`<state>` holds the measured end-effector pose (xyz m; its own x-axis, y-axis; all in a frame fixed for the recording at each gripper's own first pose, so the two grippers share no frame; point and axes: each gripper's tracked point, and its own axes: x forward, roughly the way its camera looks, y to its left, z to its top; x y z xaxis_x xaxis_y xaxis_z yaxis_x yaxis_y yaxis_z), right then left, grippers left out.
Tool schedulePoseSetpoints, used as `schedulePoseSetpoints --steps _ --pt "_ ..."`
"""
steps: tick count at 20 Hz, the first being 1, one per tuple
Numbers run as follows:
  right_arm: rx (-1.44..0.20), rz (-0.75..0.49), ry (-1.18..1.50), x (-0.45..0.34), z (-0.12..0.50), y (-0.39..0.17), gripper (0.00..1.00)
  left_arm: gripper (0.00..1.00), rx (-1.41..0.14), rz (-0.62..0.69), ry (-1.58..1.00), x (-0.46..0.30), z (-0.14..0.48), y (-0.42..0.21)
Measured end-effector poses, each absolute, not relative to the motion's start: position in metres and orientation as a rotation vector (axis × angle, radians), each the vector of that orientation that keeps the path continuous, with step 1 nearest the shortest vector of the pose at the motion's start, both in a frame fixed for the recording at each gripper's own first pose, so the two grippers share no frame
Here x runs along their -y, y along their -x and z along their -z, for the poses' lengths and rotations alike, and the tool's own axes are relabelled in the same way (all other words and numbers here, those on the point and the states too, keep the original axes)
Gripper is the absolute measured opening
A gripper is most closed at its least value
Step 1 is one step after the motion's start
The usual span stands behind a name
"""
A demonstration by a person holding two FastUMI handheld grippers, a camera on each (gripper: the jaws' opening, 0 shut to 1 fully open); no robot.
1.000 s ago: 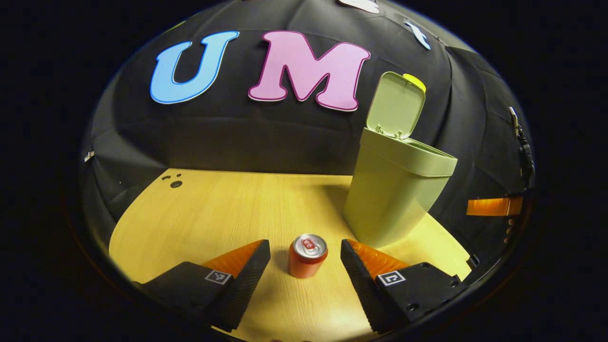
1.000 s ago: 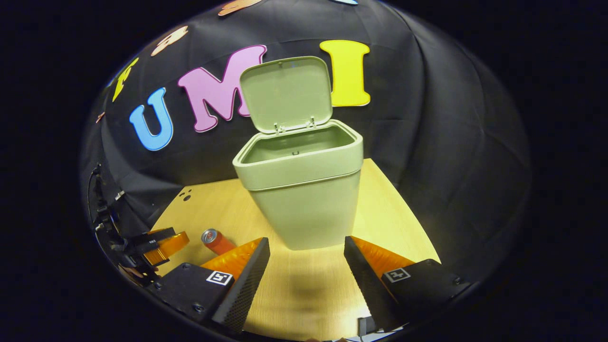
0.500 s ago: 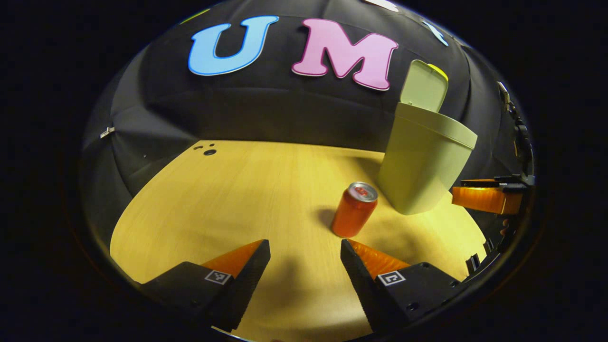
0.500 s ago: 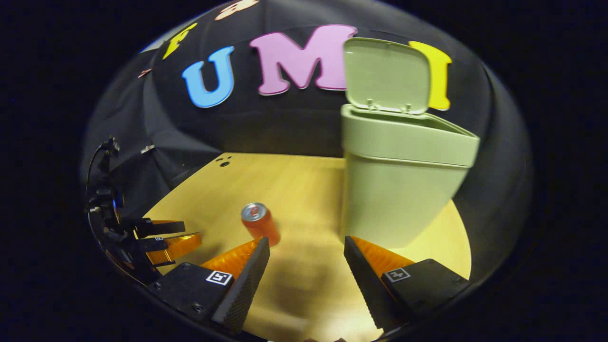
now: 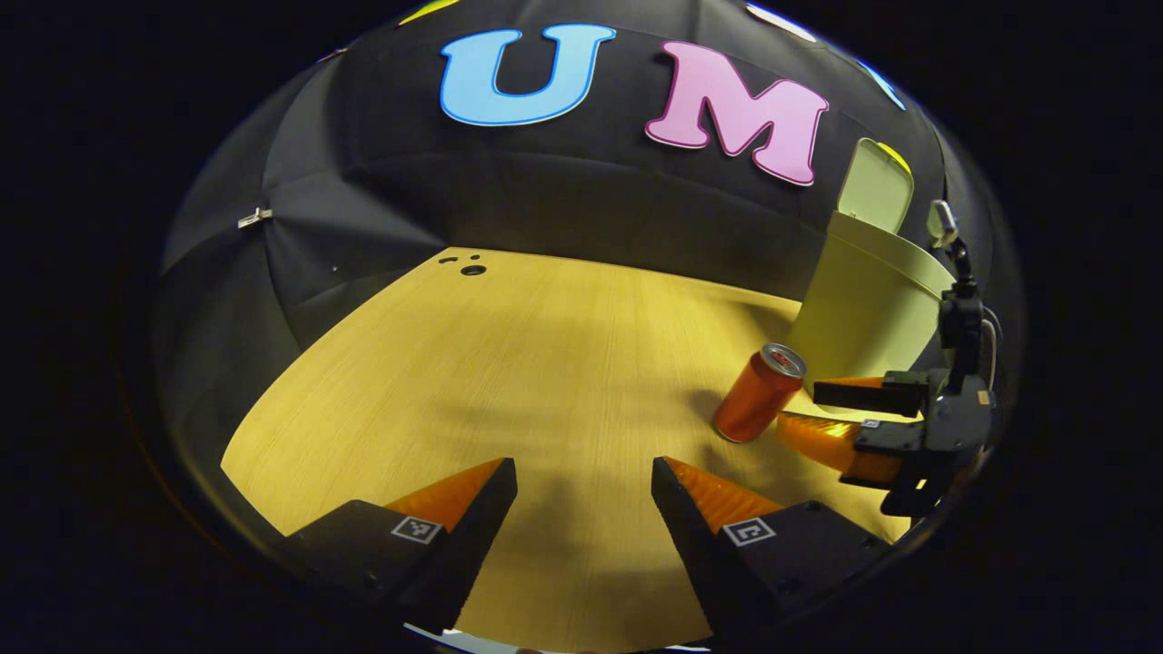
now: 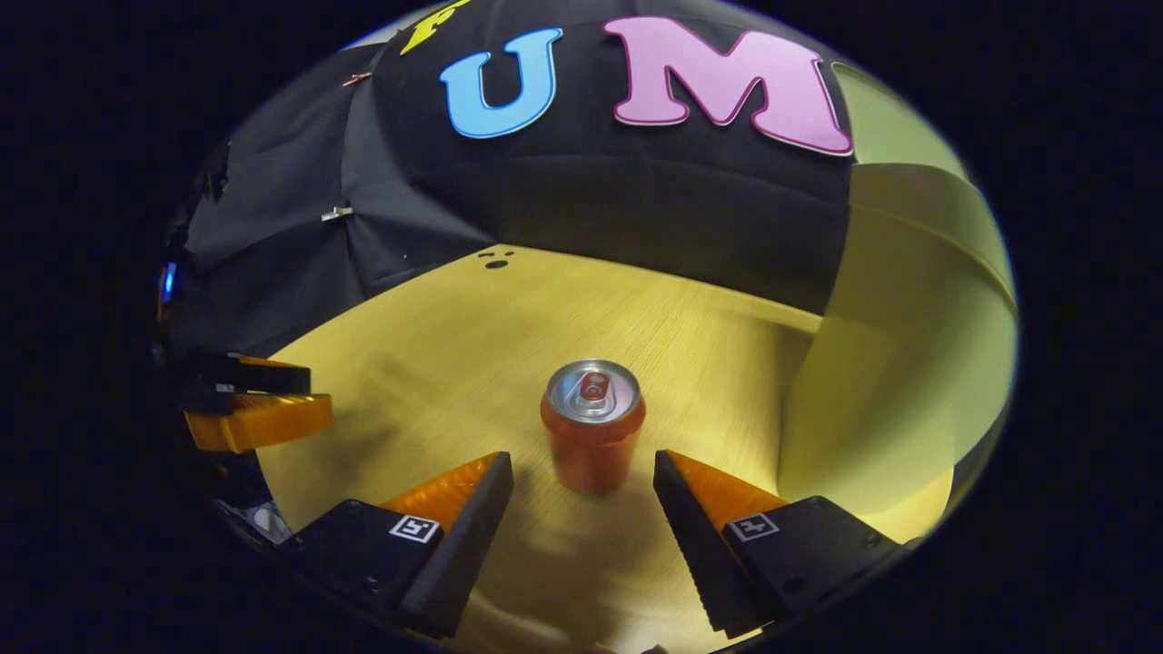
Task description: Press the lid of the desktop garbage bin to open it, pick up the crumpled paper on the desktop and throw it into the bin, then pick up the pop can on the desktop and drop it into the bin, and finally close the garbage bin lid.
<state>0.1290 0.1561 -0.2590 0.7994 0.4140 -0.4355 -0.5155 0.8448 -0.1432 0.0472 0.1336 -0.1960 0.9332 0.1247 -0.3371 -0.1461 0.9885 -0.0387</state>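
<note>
While the right gripper (image 6: 583, 468) sits low over the wooden desktop (image 6: 436, 363), its fingers are spread wide and hold nothing; the pop can (image 6: 592, 425) stands upright just ahead of the gap between the fingertips, centred between them, not touched by either one, silver top facing up. Garbage bin (image 6: 899, 363) is close on that claw's right-hand side, ahead and beside the right finger, body large at the edge of the right gripper view; its top rim runs off the edge there, so the lid can't be judged from that view. Left gripper (image 5: 583, 472) also has its fingers apart and empty, over bare desktop (image 5: 509, 363). From the left claw the pop can (image 5: 758, 393) is ahead and off to the right, well clear of its fingers, standing just in front of the garbage bin (image 5: 863, 309), whose lid (image 5: 877, 186) is raised. Right gripper (image 5: 822, 413) shows farther off in the left gripper view, to the right of the can, fingers pointing at it, jaws parted. Left gripper (image 6: 273, 400) appears at the left edge of the right gripper view, well apart from the can. Crumpled paper: can't tell where it is.
</note>
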Motion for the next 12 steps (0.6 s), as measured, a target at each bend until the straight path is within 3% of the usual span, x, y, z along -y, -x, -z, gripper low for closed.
schedulePoseSetpoints --steps 12 --pt "-0.412 -0.449 0.175 -0.175 0.283 -0.186 0.99 0.96 -0.355 -0.167 0.060 -0.141 0.197 -0.044"
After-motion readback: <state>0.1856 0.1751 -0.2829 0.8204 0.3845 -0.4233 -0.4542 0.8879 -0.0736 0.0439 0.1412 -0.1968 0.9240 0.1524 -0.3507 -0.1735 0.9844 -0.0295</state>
